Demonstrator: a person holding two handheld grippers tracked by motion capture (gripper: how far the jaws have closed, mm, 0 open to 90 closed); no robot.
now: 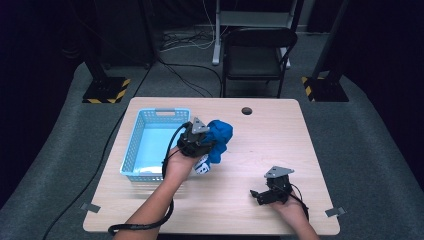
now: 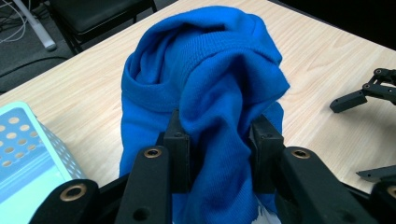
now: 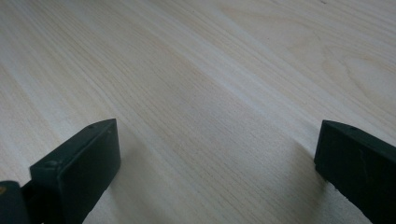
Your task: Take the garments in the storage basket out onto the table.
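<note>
Left gripper is clamped on a bunched blue cloth, a fold pinched between both jaws; the cloth sits on the wooden table just beside the right wall of the light-blue basket, with something white showing under its lower edge; the basket lies at the table's left side; right gripper rests low over bare tabletop near the front right, jaws spread wide with nothing between them, well apart from the cloth.
</note>
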